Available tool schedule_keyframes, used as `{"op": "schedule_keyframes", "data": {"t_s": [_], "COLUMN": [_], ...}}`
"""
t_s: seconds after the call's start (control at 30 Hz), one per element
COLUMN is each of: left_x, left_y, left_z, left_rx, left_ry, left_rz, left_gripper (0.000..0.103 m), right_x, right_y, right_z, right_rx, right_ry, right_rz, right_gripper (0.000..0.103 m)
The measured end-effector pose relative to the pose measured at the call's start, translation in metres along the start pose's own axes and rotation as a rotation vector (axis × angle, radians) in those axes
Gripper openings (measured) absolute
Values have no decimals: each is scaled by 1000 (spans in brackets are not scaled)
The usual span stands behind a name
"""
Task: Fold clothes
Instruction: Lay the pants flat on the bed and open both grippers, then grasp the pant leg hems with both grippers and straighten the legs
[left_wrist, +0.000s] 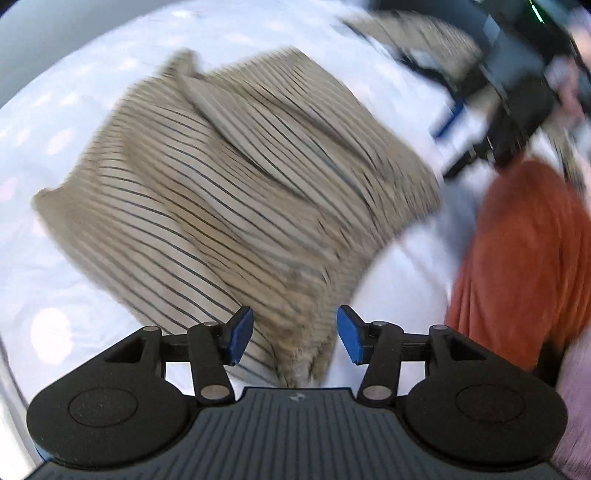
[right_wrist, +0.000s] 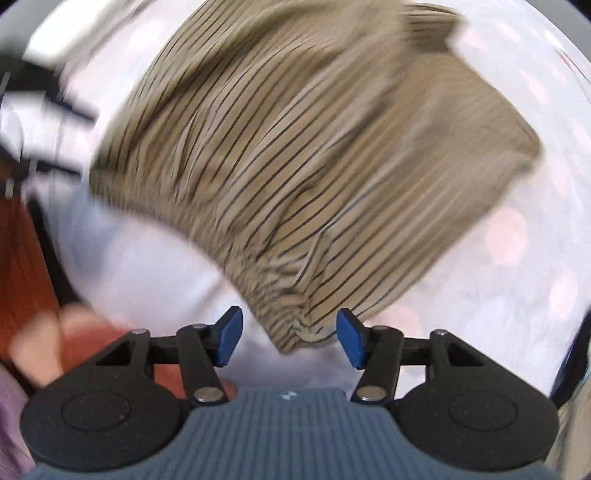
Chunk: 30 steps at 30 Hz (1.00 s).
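In the left wrist view, the left tongs (left_wrist: 294, 334) stand open over one corner of the striped beige garment (left_wrist: 236, 177); the blue pads do not press the cloth. The garment lies folded on the white bed sheet (left_wrist: 74, 92), with an orange cloth (left_wrist: 524, 258) beside it.

In the right wrist view, the right tongs (right_wrist: 289, 338) are open too, and another bunched corner lies between the pads, free. The fold seems just laid down. The next move probably needs a new grasp on an edge for another fold.
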<state>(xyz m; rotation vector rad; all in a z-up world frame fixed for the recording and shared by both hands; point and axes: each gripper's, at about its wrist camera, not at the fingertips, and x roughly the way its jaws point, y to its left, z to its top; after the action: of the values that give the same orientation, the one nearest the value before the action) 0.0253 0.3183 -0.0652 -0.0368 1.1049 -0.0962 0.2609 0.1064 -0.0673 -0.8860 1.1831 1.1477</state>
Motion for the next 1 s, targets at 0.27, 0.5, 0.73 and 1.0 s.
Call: {"op": "schedule_keyframes", "data": {"t_s": [0.27,0.5,0.73,1.0], "left_x": [-3,14,47,91], "left_y": [54,124,173,217], "left_z": [-13,-31,-29,-2], "left_rx": [-482,-893,-984,-934], "left_ry": [-206,-351,-449,-482], "left_rz": [170,327,383,424], "left_gripper": [62,61,61,60], "right_x": [2,20,63,84], "right_y": [-32,-85,-122,-168], "right_z": [-28,-49,-45,-8], "right_rx": [479,819,1033,1085], "right_ry": [-249,-543,-727,-884], "right_rz": [17,0,-82,-99], "right_gripper": [60,60,55,55]}}
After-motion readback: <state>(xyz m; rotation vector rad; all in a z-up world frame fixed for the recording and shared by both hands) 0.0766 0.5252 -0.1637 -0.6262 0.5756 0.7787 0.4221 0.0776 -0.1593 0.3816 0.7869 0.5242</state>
